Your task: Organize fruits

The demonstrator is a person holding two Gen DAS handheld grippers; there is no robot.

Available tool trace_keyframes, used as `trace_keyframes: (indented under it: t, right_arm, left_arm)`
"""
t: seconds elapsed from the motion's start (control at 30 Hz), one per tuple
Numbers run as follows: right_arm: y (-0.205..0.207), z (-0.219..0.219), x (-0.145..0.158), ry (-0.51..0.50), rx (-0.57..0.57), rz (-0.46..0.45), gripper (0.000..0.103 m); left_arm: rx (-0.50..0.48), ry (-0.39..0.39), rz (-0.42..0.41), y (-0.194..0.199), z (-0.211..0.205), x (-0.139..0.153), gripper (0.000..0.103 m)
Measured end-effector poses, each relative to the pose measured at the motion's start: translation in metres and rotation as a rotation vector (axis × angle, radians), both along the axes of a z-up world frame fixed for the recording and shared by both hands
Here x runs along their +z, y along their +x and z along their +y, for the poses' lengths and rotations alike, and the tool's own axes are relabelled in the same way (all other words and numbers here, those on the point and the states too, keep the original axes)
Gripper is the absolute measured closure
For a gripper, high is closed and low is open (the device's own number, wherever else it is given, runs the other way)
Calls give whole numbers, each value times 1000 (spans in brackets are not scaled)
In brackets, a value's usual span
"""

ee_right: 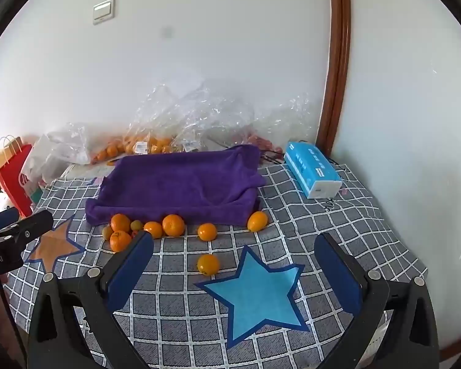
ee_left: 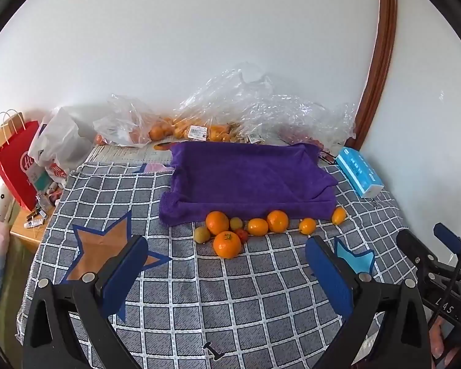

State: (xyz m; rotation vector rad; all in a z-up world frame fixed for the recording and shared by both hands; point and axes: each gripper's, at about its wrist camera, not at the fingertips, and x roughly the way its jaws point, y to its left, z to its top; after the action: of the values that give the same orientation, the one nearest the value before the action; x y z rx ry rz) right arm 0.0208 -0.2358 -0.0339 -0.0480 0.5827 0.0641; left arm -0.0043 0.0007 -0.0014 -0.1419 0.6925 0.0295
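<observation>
Several oranges, small citrus and greenish fruits lie along the front edge of a purple towel-lined tray (ee_left: pixel 249 181), which also shows in the right wrist view (ee_right: pixel 181 184). The nearest big orange (ee_left: pixel 226 244) lies ahead of my left gripper (ee_left: pixel 227 264), which is open and empty. One small orange (ee_right: pixel 208 264) lies apart by a blue star (ee_right: pixel 258 292), ahead of my right gripper (ee_right: pixel 235 256), which is open and empty. An orange star (ee_left: pixel 107 246) lies at the left.
A checked cloth (ee_left: pixel 199 292) covers the table. Clear plastic bags of fruit (ee_left: pixel 199 123) lie against the wall. A blue tissue pack (ee_right: pixel 312 169) sits at the right. A red paper bag (ee_left: pixel 15 163) stands at the left edge.
</observation>
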Motion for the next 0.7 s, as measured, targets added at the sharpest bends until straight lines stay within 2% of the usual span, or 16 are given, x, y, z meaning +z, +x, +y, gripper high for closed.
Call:
trace_keyframes:
  t: [0.03, 0.13, 0.2, 0.7]
  right_arm:
    - [-1, -1, 0, 5, 0, 1, 0]
    - [-3, -2, 2, 25, -5, 3, 0]
    - [-4, 0, 2, 27, -3, 3, 0]
    - [-4, 9, 1, 22, 25, 9, 0]
  left_arm:
    - [4, 23, 4, 1, -5, 0, 1]
    - [9, 4, 32, 3, 2, -3, 1]
    - [17, 23, 23, 1, -3, -3, 1]
    - [14, 16, 31, 3, 0, 2, 1]
